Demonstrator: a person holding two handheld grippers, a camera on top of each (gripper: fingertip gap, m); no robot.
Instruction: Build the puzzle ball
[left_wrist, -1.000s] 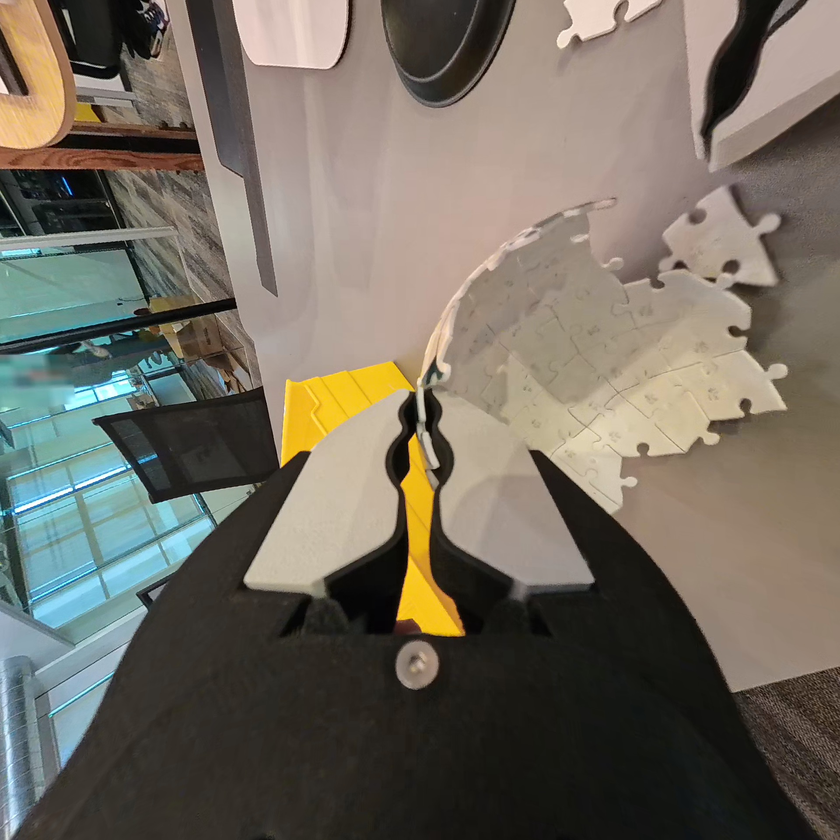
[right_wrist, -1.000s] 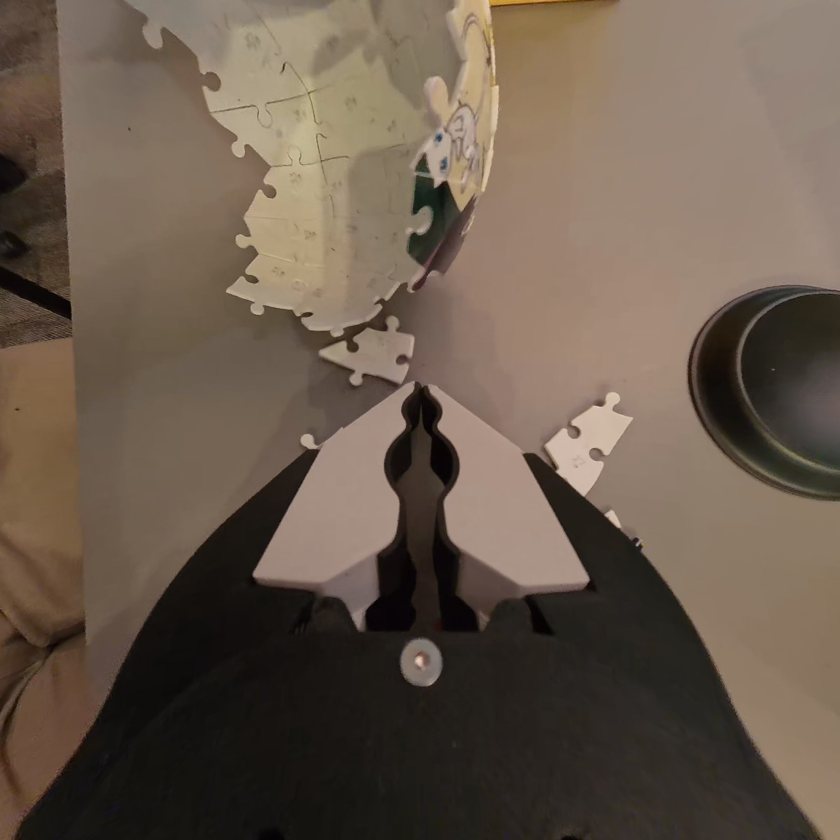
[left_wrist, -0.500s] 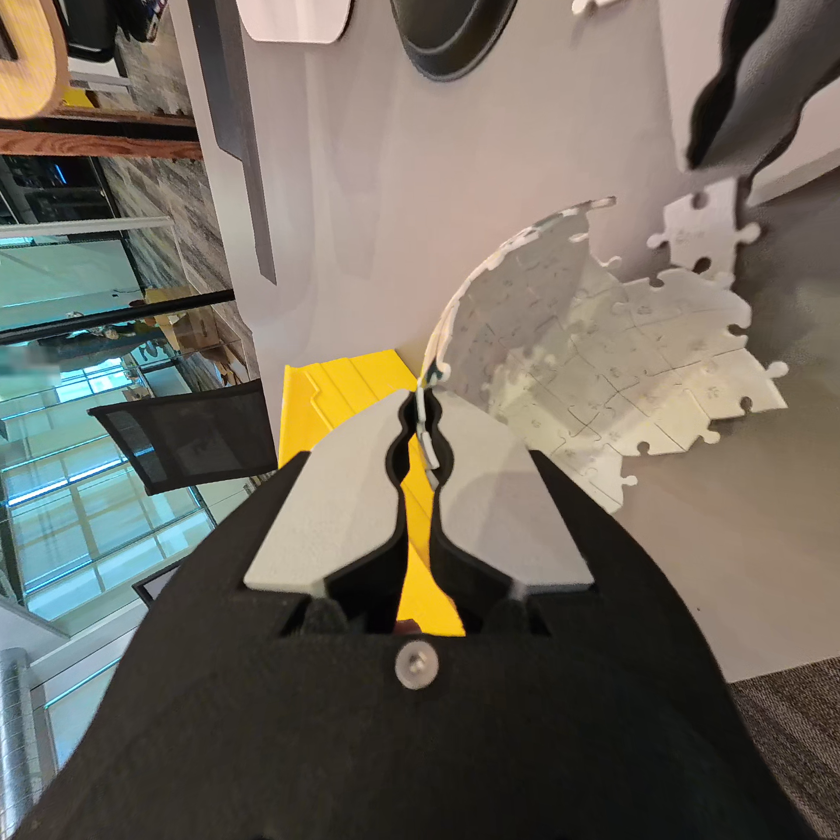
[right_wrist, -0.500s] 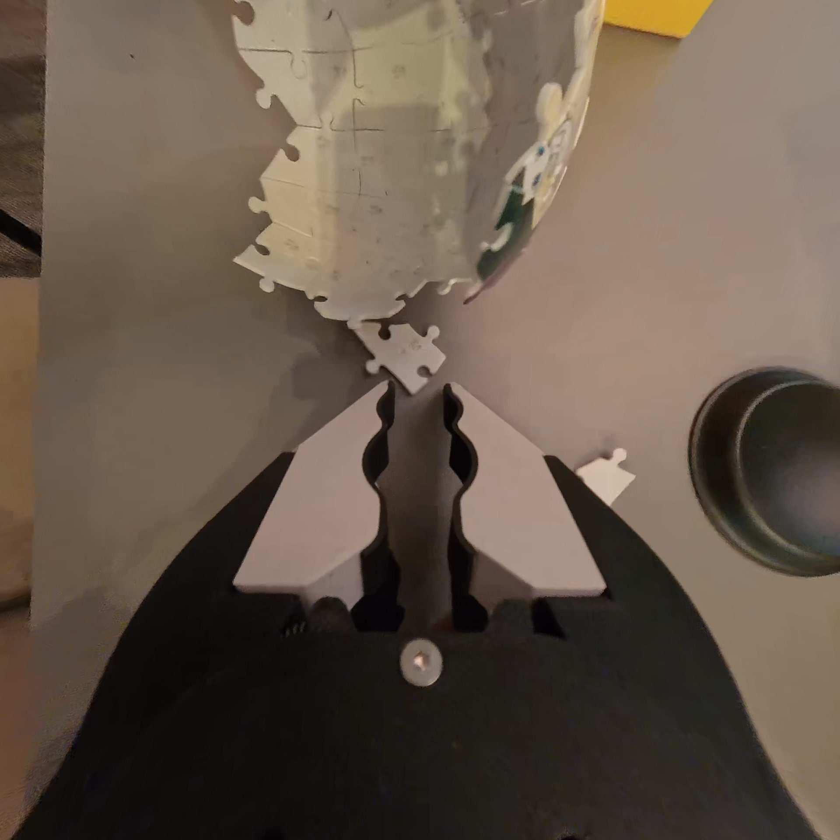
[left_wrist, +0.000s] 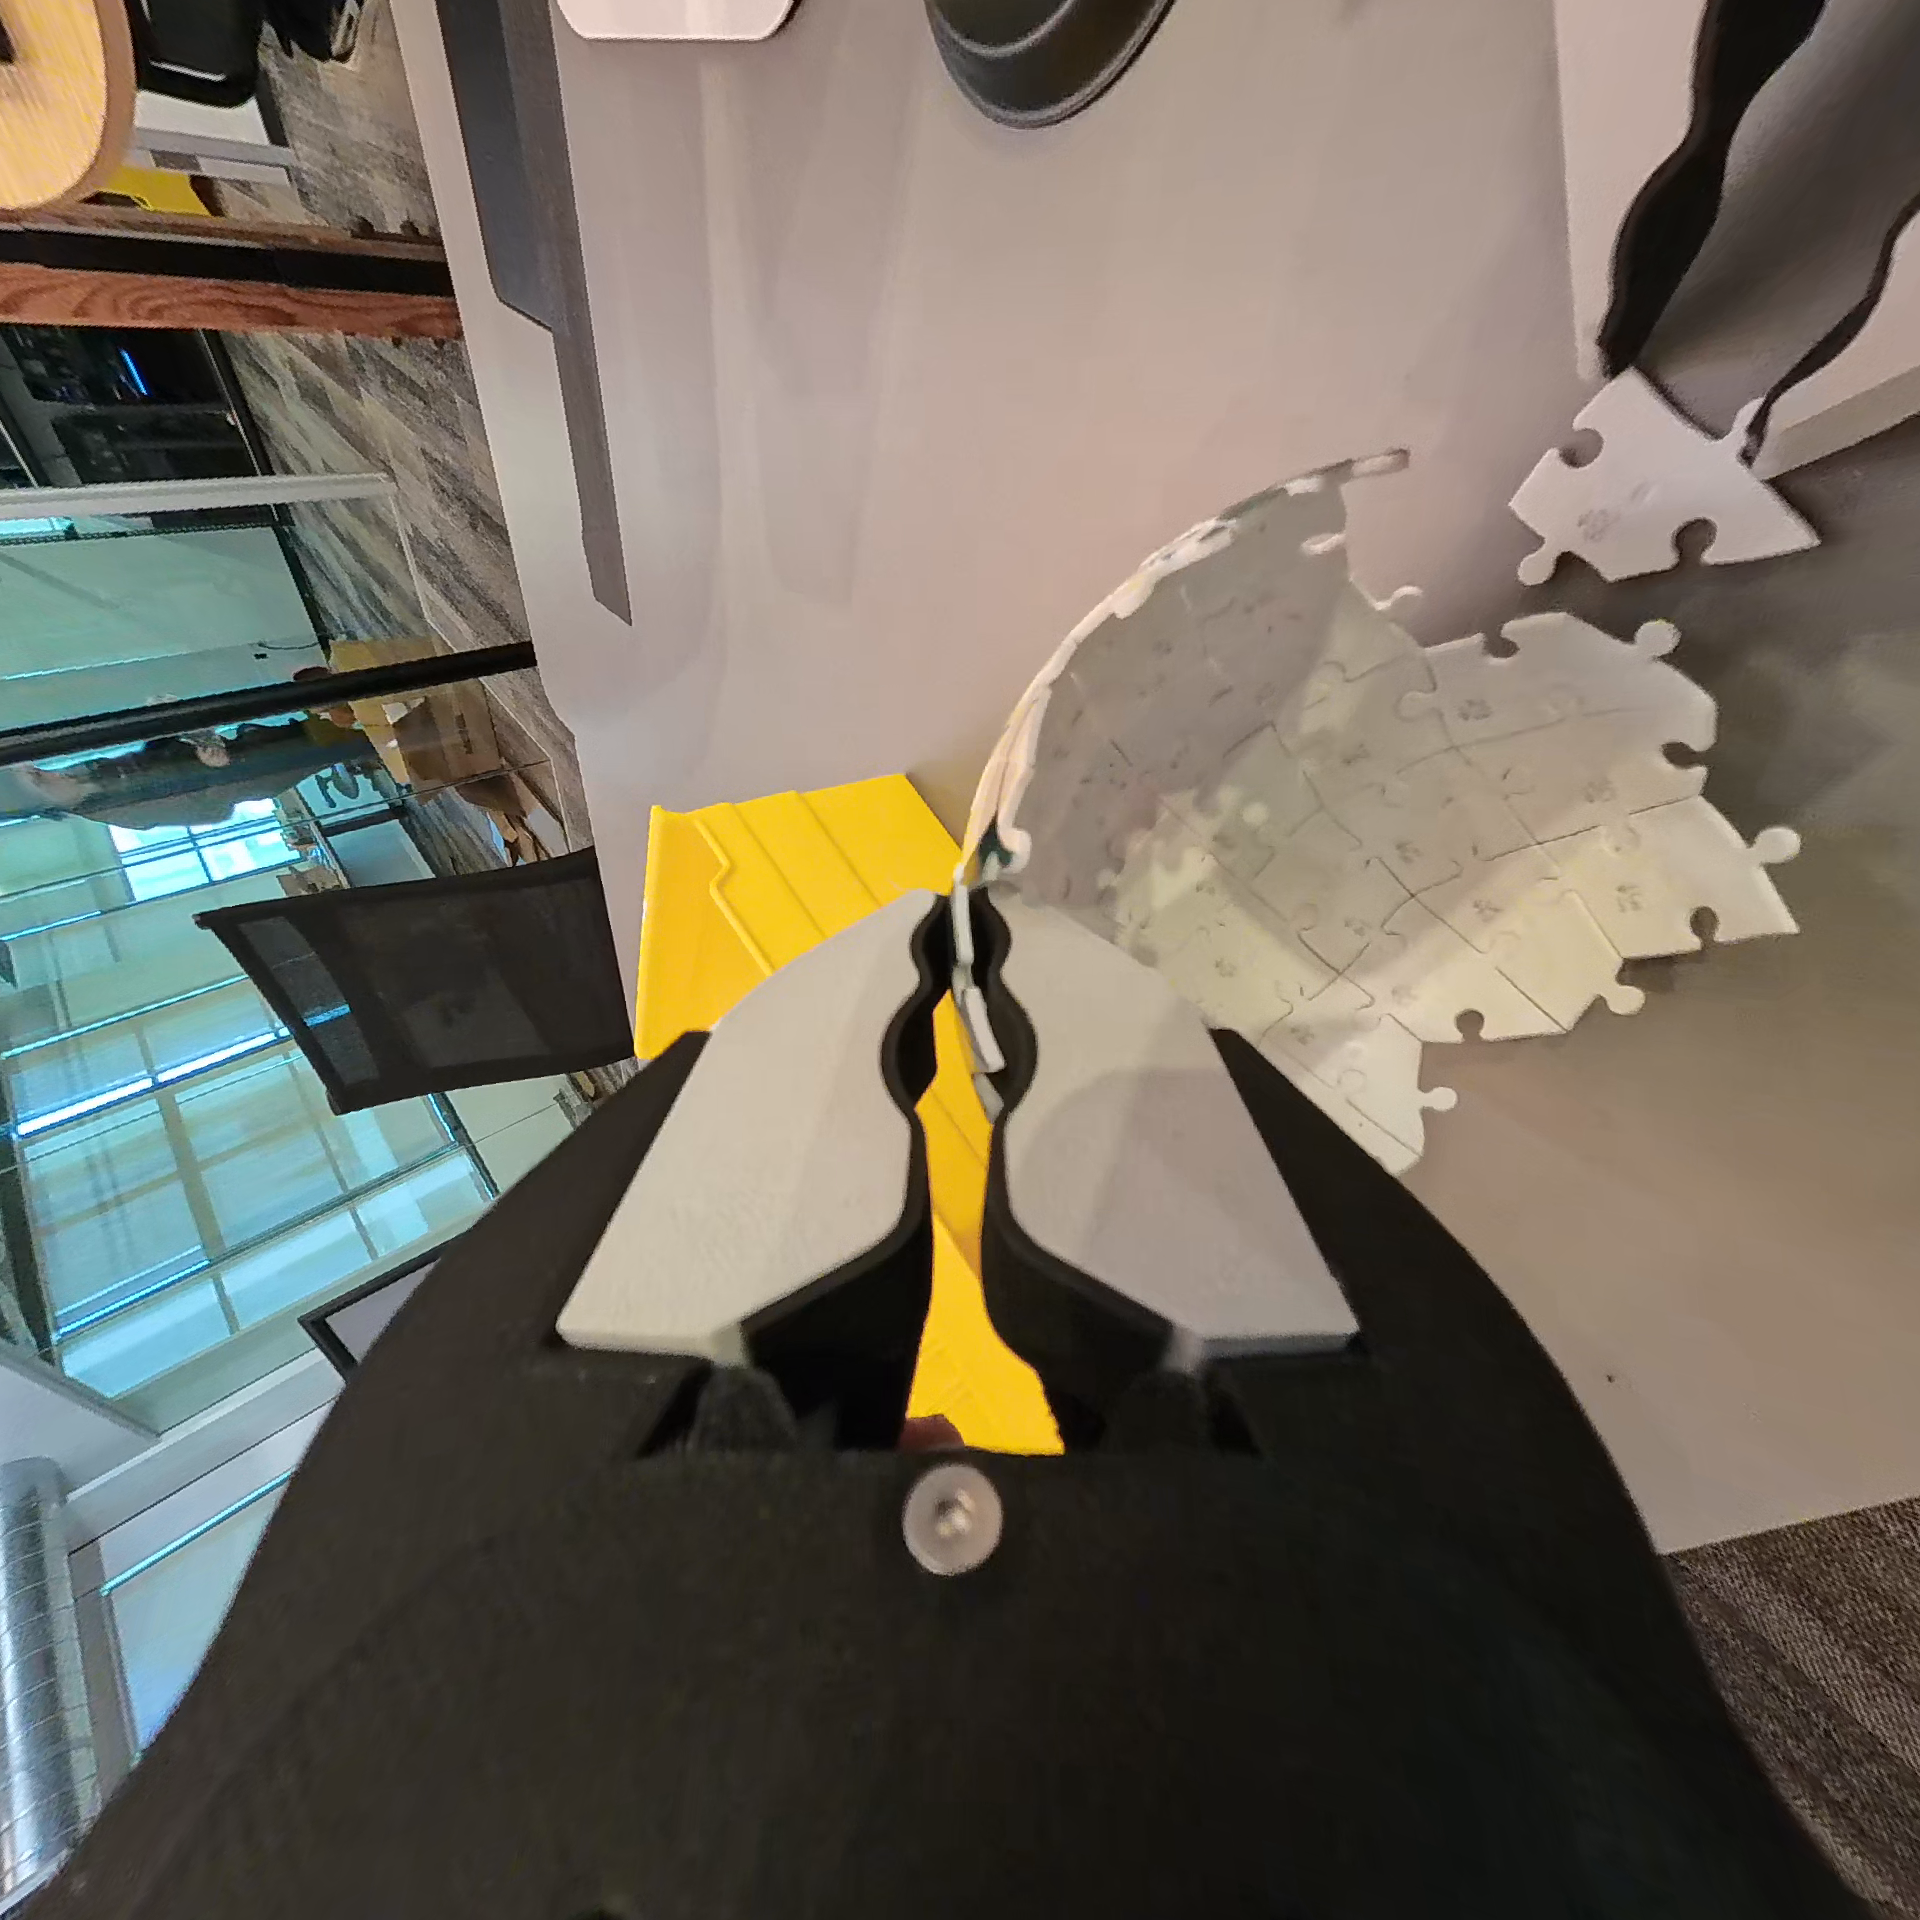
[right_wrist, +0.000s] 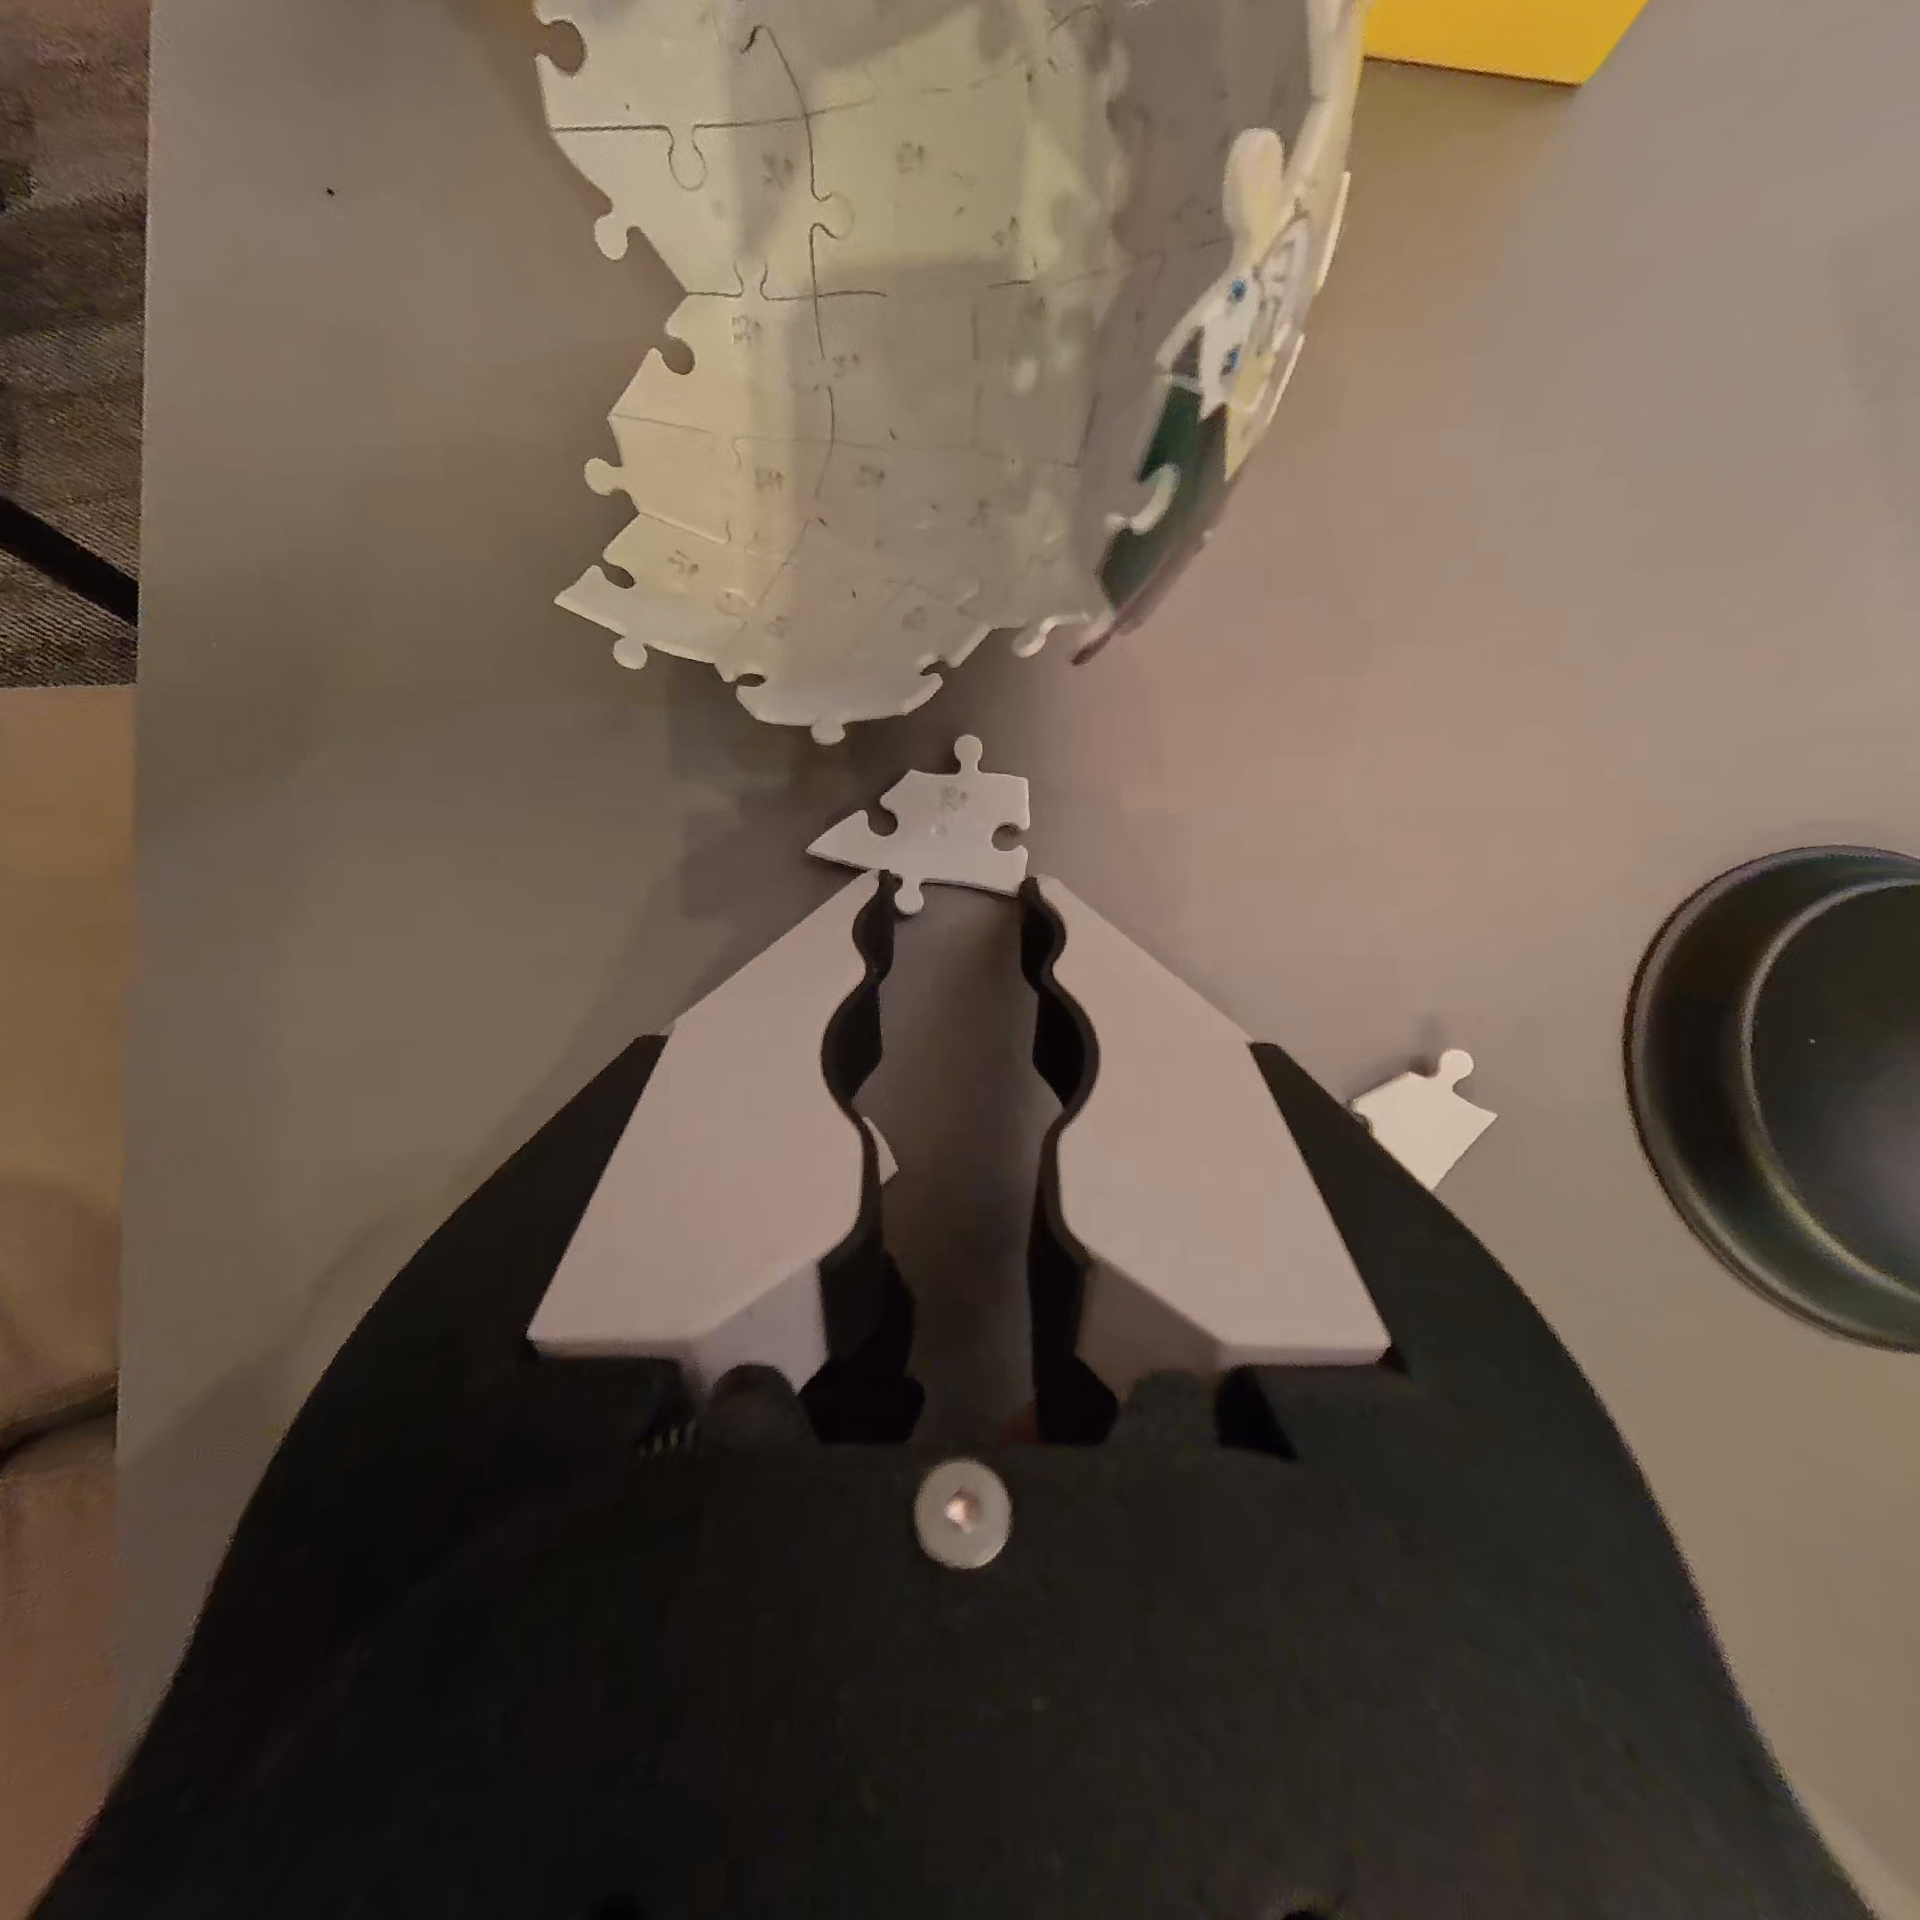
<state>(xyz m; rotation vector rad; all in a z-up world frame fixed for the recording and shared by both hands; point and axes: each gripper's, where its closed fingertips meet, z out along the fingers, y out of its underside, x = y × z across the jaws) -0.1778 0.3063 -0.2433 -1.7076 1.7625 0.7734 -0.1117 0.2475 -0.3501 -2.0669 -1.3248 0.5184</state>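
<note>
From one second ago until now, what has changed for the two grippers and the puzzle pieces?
The right gripper opened from shut and advanced to the loose piece beside the half-built ball; its fingertips now flank the piece's near edge, not gripping it. That piece has turned on the table. The left gripper stays clamped on the ball's rim; the black bowl is unmoved.

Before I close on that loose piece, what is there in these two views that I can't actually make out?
- Right wrist view: puzzle shell top cut by the frame edge.
- Right wrist view: second piece partly behind the right gripper.
- Left wrist view: shell rim inside the left gripper hidden by fingers.
- Loose piece: underside unseen.
</note>
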